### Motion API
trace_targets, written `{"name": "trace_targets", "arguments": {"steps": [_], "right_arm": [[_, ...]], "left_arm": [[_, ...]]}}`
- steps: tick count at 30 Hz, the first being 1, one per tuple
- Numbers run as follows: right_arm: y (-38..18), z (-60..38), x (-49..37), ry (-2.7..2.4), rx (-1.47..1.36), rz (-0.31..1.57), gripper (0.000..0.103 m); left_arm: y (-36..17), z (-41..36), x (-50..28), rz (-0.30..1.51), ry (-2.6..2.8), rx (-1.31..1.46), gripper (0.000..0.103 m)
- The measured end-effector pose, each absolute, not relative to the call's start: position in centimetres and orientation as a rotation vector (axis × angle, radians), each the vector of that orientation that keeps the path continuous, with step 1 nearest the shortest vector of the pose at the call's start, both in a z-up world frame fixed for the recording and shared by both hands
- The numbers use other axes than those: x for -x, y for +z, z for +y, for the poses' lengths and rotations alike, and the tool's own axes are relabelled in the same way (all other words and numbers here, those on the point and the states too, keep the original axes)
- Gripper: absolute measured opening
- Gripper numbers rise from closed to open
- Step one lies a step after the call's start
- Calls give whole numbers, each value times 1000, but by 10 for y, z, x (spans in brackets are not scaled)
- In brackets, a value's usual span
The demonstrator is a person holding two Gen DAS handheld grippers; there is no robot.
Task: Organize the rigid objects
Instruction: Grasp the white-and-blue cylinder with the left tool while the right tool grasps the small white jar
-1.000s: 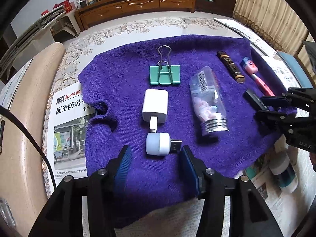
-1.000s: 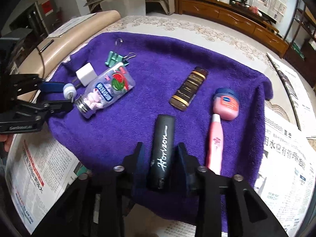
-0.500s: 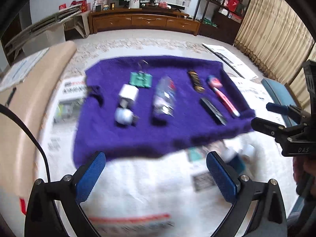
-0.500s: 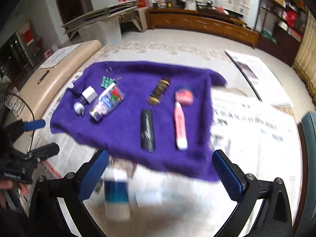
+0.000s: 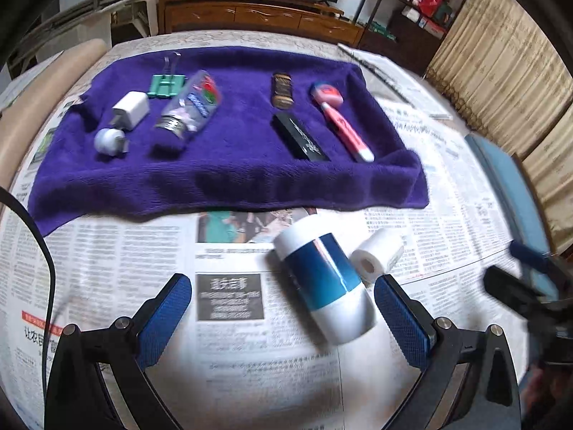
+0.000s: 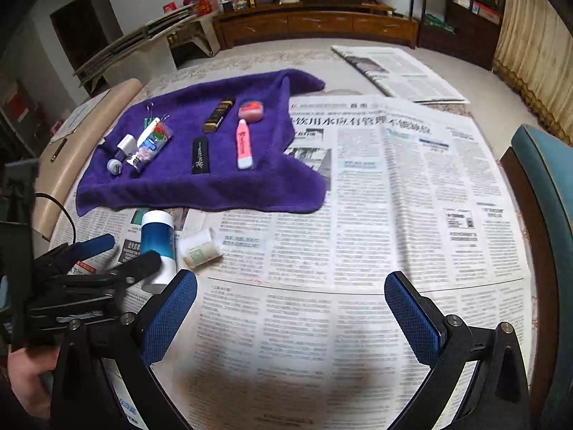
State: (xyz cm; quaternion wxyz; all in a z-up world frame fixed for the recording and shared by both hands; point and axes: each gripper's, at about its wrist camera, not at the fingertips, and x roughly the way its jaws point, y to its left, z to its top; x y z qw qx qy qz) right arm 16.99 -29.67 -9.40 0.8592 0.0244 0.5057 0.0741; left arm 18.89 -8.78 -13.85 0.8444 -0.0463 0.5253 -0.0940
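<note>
A purple towel [image 5: 232, 165] [image 6: 222, 186] carries a green binder clip [image 5: 166, 85], a white charger [image 5: 130, 111], a small round USB light [image 5: 107, 140], a clear bottle [image 5: 188, 107], a brown tube [image 5: 282, 89], a black case [image 5: 300, 137] [image 6: 200, 150] and a pink tube [image 5: 342, 125] [image 6: 244, 141]. In front of the towel a blue-and-white canister [image 5: 324, 279] [image 6: 157, 240] lies on newspaper beside a small white roll [image 5: 376, 259] [image 6: 198, 249]. My left gripper [image 5: 283, 308] is open just before the canister. My right gripper [image 6: 290, 308] is open over bare newspaper.
Newspaper [image 6: 394, 197] covers the table. A teal chair [image 6: 544, 186] stands at the right edge and a beige padded rest [image 5: 21, 114] at the left. A wooden cabinet [image 6: 315, 25] lines the far wall.
Both grippers pulled back from the towel and opened wide. The black case, earlier between my right fingers, now lies free on the towel. The canister and roll have come into close view.
</note>
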Motion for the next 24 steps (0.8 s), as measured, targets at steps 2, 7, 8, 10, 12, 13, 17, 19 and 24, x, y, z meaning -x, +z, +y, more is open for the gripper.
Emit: {"name": "trace_targets", "arguments": {"steps": [2,7,8,10,12,13,17,19,24], "right_arm": [[-92,-303,-167,171,-68,1056,103],[-92,-313,-163,195,-103,1057,103],[-93,-314,-162,195,-110,1058,103],[-93,-316,-161,198,-121,1059,103],[-93,-317,-160,198,-127,1058,103],[-92,-317,-160,200,-131,1057,103],[-93,-314,-160,207,-128,1060,103],[-95,-313,-160,205,-123,1066,103],[-97,-312,-161,202,-121,1074,103]], "left_arm": [[-144,-93,-191,1114,-203,103,103],[-150,-99,-187,1113,-148,9,103],[-150,-99,-185,1104,-138,-13,103],[-150,-99,-184,1087,-142,-19,103],[-150,-99,-186,1081,-149,-13,103],[-151,-100,-188,1079,-153,-15,102],[-153,-108,-191,1056,-170,-75,86],[-152,-113,-191,1042,-168,-93,71],[-149,-117,-194,1006,-170,-81,50]]}}
